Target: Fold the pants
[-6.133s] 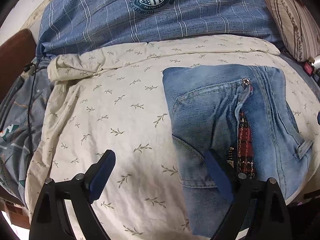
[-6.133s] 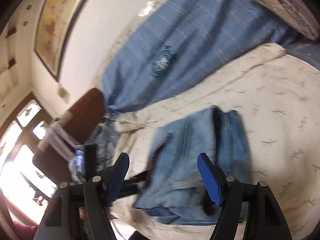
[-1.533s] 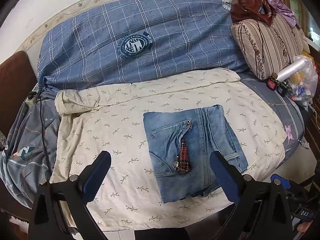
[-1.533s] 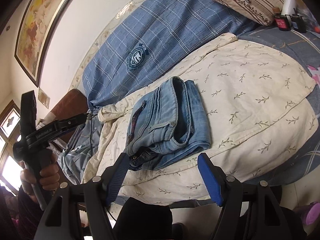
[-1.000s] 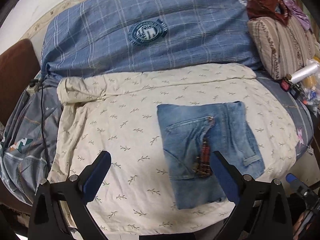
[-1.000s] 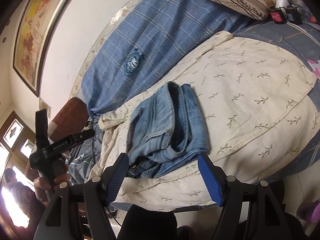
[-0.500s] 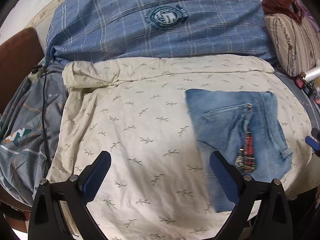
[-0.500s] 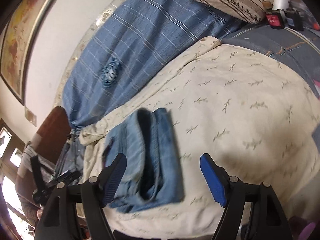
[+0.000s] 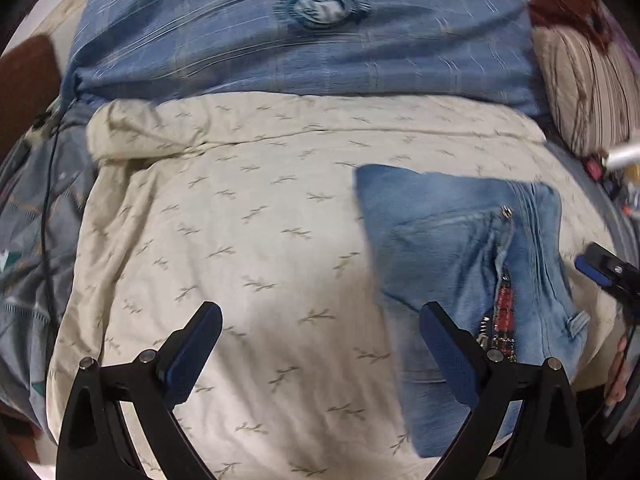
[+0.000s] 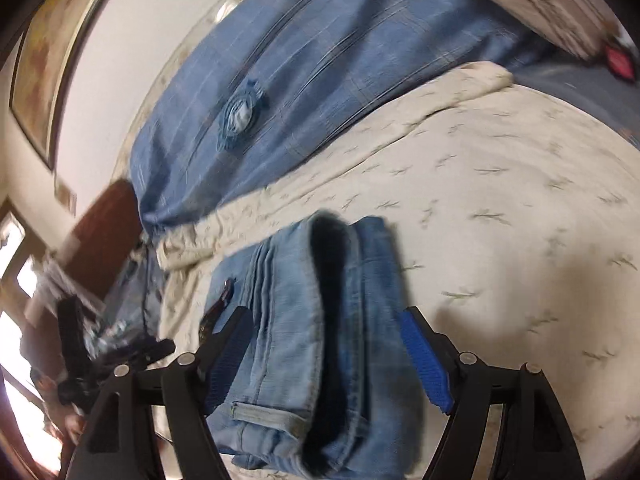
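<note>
Denim pants (image 9: 460, 248) — folded as before — now sit farther right.

Left claw (image 9: 320, 344): black triangular arms, silver screws at the joints. Right claw (image 10: 324, 354) was identical. Both fingers carried blue textured pads (image 9: 450, 354).

Folded pants (image 9: 460, 248) lie flat on a sheet (image 9: 240, 240) spread over a bed, toward its right side in the left wrist view. Behind the sheet a blanket (image 9: 280, 48) runs along the wall. A pillow (image 9: 584, 92) sits at the far right. A backpack (image 9: 28, 240) lies off the sheet's left edge. In the right wrist view, the pants (image 10: 320, 340) lie between the right gripper's (image 10: 324, 356) spread jaws.
</note>
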A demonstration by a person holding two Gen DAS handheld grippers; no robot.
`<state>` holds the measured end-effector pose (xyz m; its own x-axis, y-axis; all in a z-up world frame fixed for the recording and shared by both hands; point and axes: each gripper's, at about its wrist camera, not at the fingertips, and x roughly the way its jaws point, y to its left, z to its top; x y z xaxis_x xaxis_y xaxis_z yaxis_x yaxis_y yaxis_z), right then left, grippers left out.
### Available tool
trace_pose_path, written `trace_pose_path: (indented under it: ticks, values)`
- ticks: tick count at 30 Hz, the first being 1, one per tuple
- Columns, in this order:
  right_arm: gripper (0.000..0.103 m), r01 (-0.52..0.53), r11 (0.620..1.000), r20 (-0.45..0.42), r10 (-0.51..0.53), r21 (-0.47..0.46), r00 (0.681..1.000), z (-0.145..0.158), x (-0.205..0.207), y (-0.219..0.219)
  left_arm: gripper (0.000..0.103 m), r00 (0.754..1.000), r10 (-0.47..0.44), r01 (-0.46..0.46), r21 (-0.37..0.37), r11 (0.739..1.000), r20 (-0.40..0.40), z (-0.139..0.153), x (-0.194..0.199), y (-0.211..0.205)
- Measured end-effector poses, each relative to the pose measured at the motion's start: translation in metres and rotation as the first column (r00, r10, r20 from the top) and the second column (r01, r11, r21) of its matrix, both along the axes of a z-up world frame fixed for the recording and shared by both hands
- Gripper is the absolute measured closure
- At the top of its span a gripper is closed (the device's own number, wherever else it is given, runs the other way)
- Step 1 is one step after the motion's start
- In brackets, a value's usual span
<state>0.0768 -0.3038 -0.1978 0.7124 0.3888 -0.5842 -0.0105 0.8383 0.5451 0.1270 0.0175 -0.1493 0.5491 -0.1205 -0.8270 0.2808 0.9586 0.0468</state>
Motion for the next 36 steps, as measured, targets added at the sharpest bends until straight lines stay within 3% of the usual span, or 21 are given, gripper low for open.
trace_pose_path:
  ticks: [3, 6, 10, 23, 36]
  values:
    - [0.024, 0.014, 0.997, -0.075, -0.02, -0.08, 0.997, -0.014, 0.012, 0.012, 0.004, 1.0, -0.019, 0.02, 0.018, 1.0, -0.018, -0.009, 0.004, -0.013]
    - [0.024, 0.01, 0.995, -0.106, -0.021, -0.103, 0.994, -0.021, 0.018, 0.017, 0.004, 0.997, -0.052, 0.053, 0.015, 0.998, -0.054, -0.021, 0.006, -0.023]
    - [0.024, 0.003, 0.995, -0.122, -0.015, -0.1, 0.992, -0.026, 0.02, 0.015, 0.004, 0.998, -0.051, 0.051, 0.027, 0.998, -0.033, -0.022, 0.006, -0.025]
    - [0.024, 0.006, 0.995, -0.04, -0.01, -0.099, 0.999, -0.009, 0.004, 0.009, 0.004, 0.996, -0.059, 0.054, 0.073, 0.996, 0.067, -0.001, -0.012, -0.029]
    - [0.024, -0.008, 0.992, -0.127, -0.008, -0.123, 0.992, -0.027, 0.018, 0.016, 0.004, 0.997, -0.058, 0.052, 0.109, 0.993, 0.05, -0.016, -0.007, -0.037]
